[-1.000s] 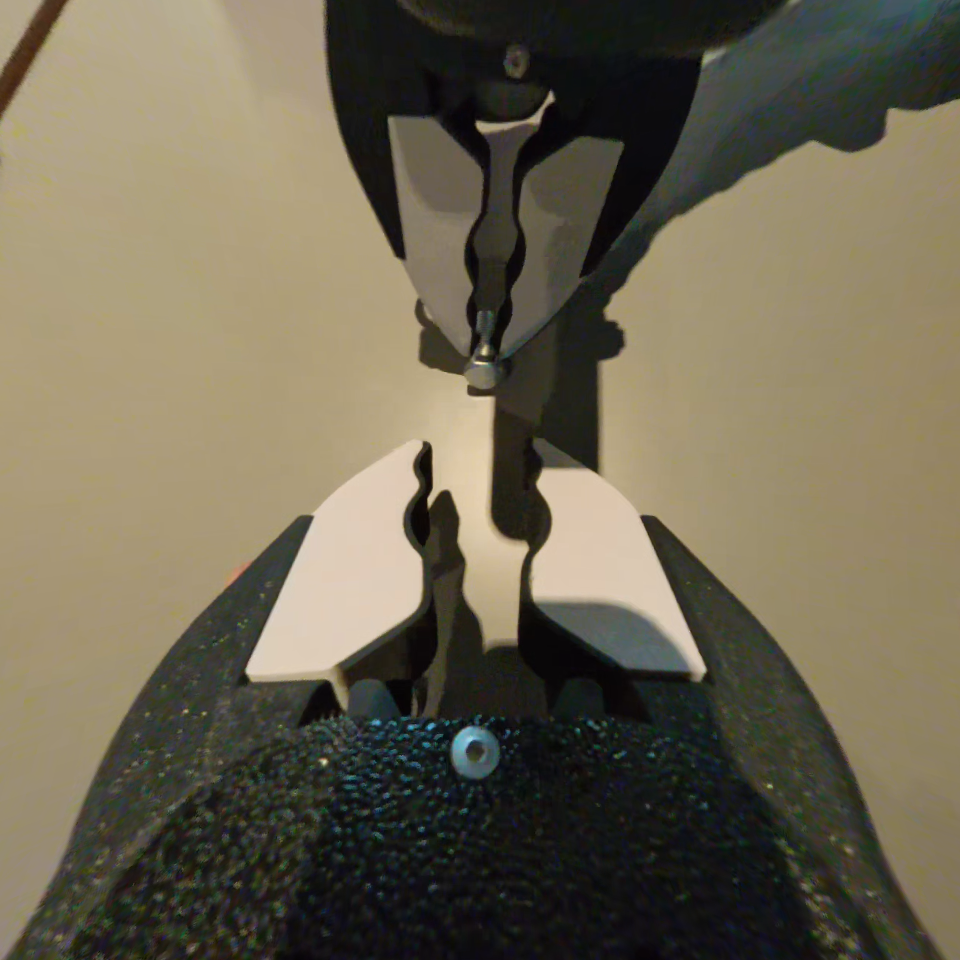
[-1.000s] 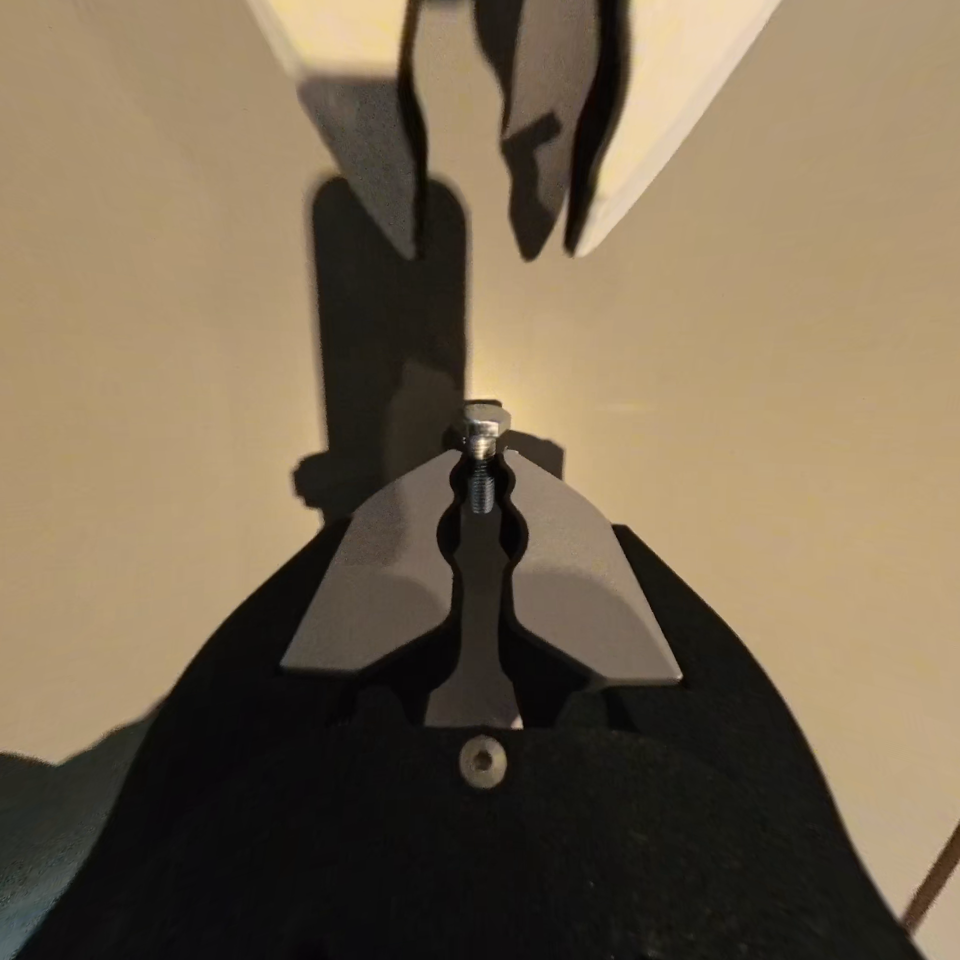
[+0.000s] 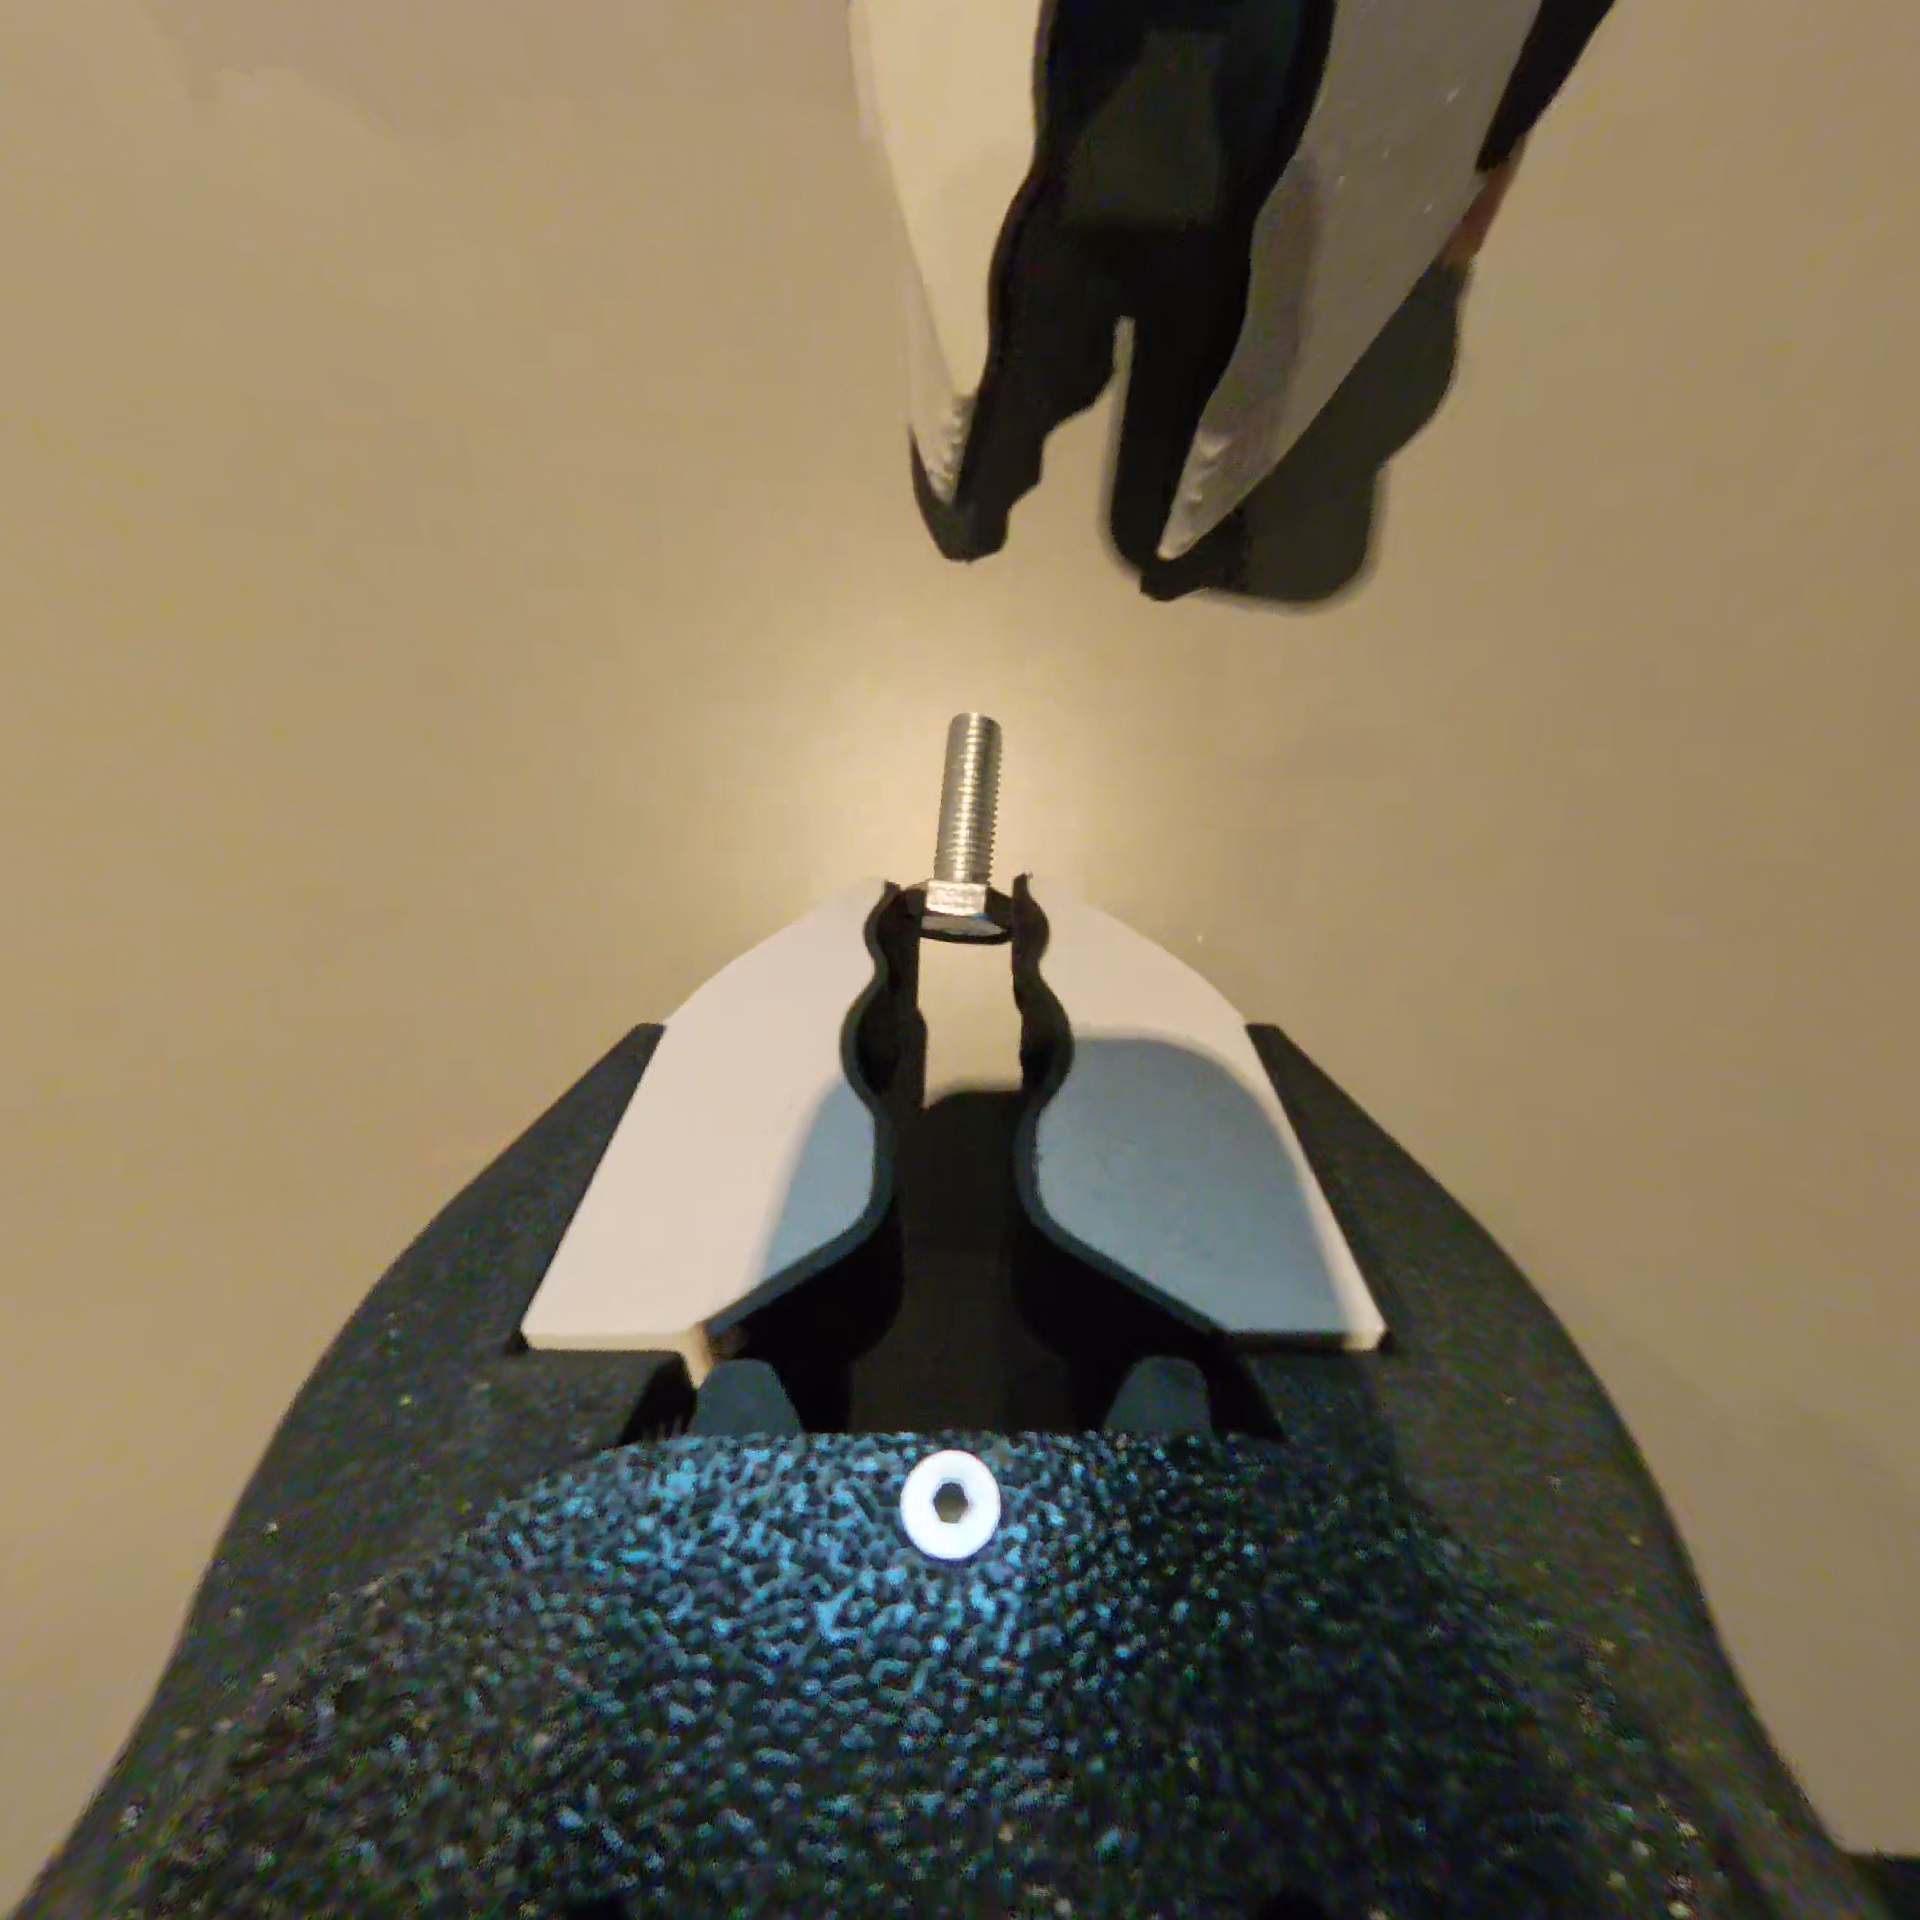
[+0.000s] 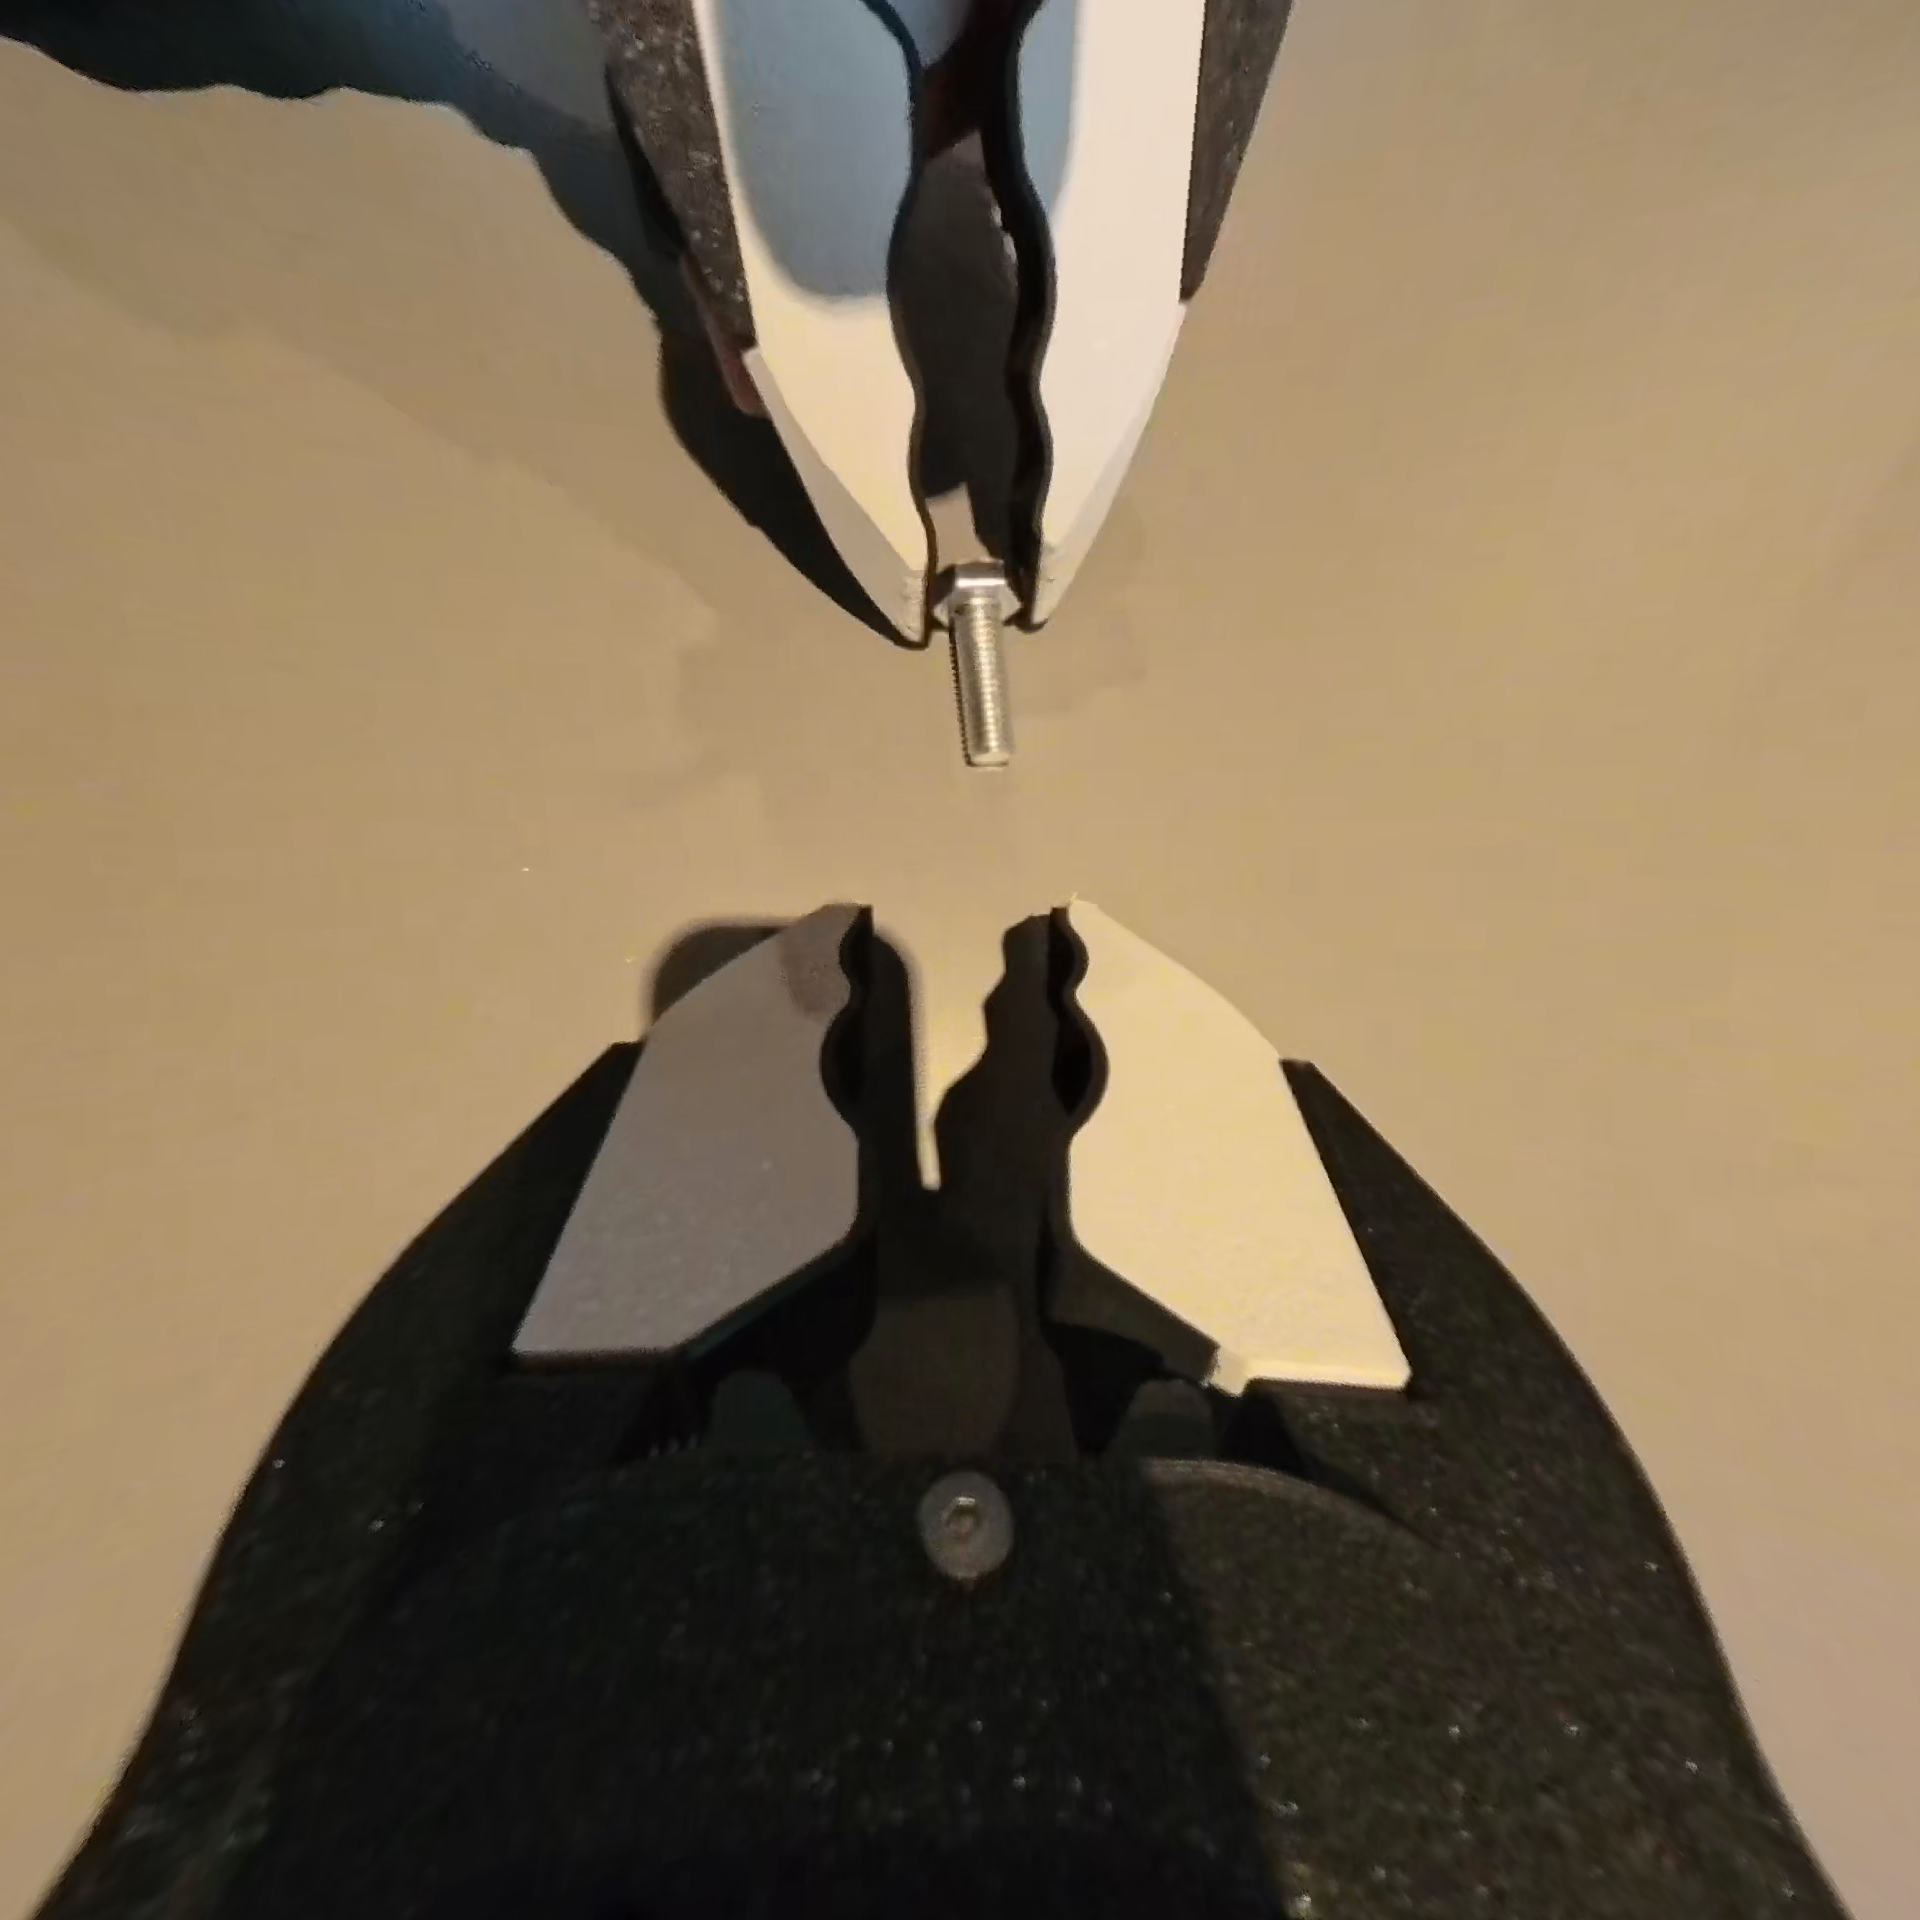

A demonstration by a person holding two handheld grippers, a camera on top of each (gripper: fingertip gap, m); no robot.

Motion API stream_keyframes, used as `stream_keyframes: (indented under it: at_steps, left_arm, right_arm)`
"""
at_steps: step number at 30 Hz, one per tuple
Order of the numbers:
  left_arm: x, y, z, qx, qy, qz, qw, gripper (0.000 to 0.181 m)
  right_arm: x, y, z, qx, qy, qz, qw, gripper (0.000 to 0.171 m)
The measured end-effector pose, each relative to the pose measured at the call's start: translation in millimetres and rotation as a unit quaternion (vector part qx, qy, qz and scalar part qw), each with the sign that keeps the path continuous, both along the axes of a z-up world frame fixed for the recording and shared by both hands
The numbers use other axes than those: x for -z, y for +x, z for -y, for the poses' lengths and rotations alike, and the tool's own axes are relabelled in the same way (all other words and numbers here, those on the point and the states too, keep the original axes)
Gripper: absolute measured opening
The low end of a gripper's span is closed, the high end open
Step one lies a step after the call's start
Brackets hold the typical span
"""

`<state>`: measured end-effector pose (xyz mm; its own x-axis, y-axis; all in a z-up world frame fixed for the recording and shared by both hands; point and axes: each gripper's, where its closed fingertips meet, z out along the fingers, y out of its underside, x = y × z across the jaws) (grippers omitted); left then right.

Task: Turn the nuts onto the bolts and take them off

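**Bolt gripped by its head in my left hand-held gripper; right one empty**

Left wrist view: my left hand-held gripper (image 3: 956, 902) is closed narrow on the hex head of a silver bolt (image 3: 968, 802). The two pale fingertips (image 3: 847, 914) pinch the head from either side. The threaded shank sticks straight out past the tips, away from me, bare along all its visible length. No nut shows on it.

Far side of the same view: my right hand-held gripper (image 3: 1081, 530) points back toward the bolt, tips blurred. It stands apart from the end of the shank, slightly to the right of it. Its jaws are spread with nothing between them.

Right wrist view: the right hand-held gripper (image 4: 966, 920) sits near, jaws parted, the gap between its fingers (image 4: 1164, 1049) empty, with only the tan worktop (image 4: 312, 727) showing through. Opposite, the left hand-held gripper (image 4: 971, 613) comes in from the far edge, holding the bolt (image 4: 982, 681) by the head, thread end aimed at me. The shank tip stops short of my right tips; they are not touching.

The left finger of the right hand-held gripper lies in shadow, the right one lit. Dark shadows of both tools fall on the worktop (image 3: 364, 623).
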<state>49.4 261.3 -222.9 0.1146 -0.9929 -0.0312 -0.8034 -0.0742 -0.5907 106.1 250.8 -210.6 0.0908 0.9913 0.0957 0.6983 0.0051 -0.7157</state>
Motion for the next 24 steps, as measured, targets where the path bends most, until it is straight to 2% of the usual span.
stream_keyframes:
  at_steps: [1, 6, 9, 10, 12, 14, 15, 17, 24]
  left_arm:
    - [-0.1, 1.4, 1.4, 0.001, 0.0, 0.002, 1.0, 0.019]
    - [-15.7, 5.9, 5.4, -0.008, 0.021, 0.045, 0.999, 0.019]
    - [-63.7, 4.8, -4.4, -0.051, 0.062, 0.174, 0.982, 0.019]
    - [-87.8, 2.5, -10.3, -0.074, 0.081, 0.239, 0.965, 0.019]
    - [-138.4, -4.6, -16.2, -0.112, 0.102, 0.384, 0.911, 0.018]
    - [-171.7, -8.2, -9.0, -0.107, 0.085, 0.5, 0.855, 0.018]
    - [-178.6, -8.6, -6.4, -0.106, 0.076, 0.529, 0.838, 0.018]
    - [-184.6, -6.3, 0.6, -0.088, 0.054, 0.563, 0.82, 0.018]
    - [-177.2, -1.6, 0.9, -0.083, 0.038, 0.56, 0.823, 0.018]
  right_arm:
    - [1.1, -0.2, -1.4, 0.003, 0.002, 0.001, 1.0, 0.032]
    - [-8.3, -2.6, -11.6, 0.03, 0.011, -0.029, 0.999, 0.033]
    - [-33.0, -11.6, -16.7, 0.05, 0.006, -0.118, 0.992, 0.033]
    - [-45.1, -16.5, -18.3, 0.056, 0.002, -0.16, 0.986, 0.033]
    - [-79.4, -26.8, -23.0, 0.068, -0.001, -0.263, 0.962, 0.034]
    - [-124.0, -32.7, -27.2, 0.081, -0.019, -0.387, 0.918, 0.033]
    - [-142.9, -34.4, -28.0, 0.082, -0.031, -0.438, 0.895, 0.031]
    - [-165.9, -41.0, -27.5, 0.075, -0.049, -0.493, 0.865, 0.03]
    - [-178.4, -67.6, -16.4, 0.035, -0.065, -0.515, 0.854, 0.027]
